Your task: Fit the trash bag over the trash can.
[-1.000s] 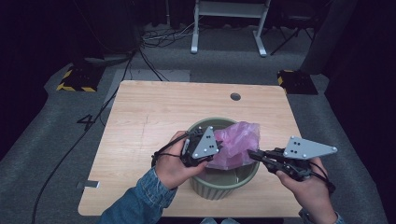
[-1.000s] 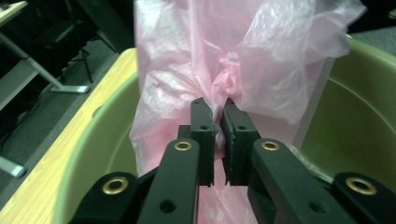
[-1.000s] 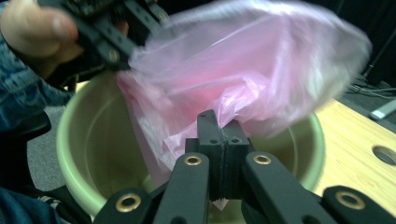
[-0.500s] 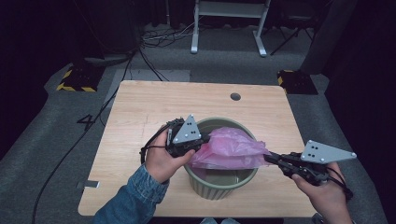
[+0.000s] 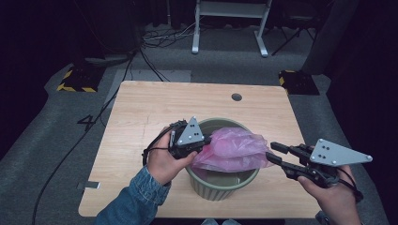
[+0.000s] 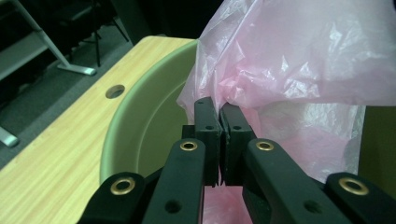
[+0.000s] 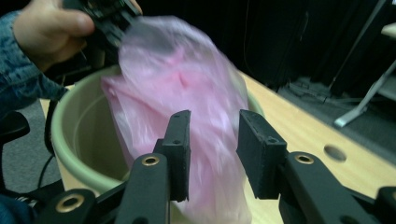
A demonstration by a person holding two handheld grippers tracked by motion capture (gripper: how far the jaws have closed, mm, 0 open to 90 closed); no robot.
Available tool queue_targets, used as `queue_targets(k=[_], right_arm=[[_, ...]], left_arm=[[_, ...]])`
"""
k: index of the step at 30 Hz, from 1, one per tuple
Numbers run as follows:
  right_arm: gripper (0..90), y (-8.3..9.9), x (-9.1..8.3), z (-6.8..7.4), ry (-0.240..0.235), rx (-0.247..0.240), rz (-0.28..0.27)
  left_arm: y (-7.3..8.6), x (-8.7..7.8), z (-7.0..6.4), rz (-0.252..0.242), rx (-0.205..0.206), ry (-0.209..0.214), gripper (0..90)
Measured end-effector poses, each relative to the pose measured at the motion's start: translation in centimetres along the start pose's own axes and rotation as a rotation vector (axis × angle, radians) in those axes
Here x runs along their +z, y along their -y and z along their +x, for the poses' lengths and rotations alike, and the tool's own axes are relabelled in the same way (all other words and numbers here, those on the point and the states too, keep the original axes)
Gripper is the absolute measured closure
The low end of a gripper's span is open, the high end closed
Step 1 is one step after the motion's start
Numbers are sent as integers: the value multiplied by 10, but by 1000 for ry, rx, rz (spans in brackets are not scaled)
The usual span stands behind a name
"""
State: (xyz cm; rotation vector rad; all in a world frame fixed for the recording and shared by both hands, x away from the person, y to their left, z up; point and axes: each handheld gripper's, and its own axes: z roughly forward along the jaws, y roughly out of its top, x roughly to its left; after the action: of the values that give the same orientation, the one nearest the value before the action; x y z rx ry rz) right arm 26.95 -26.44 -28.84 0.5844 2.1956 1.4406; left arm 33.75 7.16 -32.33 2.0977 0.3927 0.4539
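A thin pink plastic bag [image 5: 232, 149] is spread over a pale green round bin [image 5: 220, 185] near the table's front edge. My left gripper [image 5: 202, 142] is at the bin's left rim, shut on the bag's edge [image 6: 219, 100]; its jaws pinch the film in the left gripper view. My right gripper [image 5: 274, 152] hovers at the bin's right side, open, with the bag's right end [image 7: 205, 140] just beyond its spread jaws. The bin's inner wall [image 6: 144, 126] shows beside the bag.
The wooden table [image 5: 141, 117] has a round cable hole [image 5: 236, 97] at its far side. Cables run across the grey floor [image 5: 56, 140] at the left. A white metal stand [image 5: 230, 18] rises behind the table.
My left gripper has drawn the bag's edge leftward to the bin's rim, stretching the bag out. My right gripper moved right and let go of the bag; its jaws now stand apart.
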Motion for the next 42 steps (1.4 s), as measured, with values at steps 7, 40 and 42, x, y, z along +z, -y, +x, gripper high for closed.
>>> queue_targets(k=[7, 40, 42], right_arm=[[542, -13, 29, 13, -72, -80, 10], [900, -21, 87, 25, -94, -142, 112], [900, -22, 87, 26, -102, -136, 103]], left_arm=[[0, 9, -2, 36, -2, 22, 862], [-14, 14, -34, -64, 250, 108, 323], [-17, 12, -36, -53, 257, 97, 465]])
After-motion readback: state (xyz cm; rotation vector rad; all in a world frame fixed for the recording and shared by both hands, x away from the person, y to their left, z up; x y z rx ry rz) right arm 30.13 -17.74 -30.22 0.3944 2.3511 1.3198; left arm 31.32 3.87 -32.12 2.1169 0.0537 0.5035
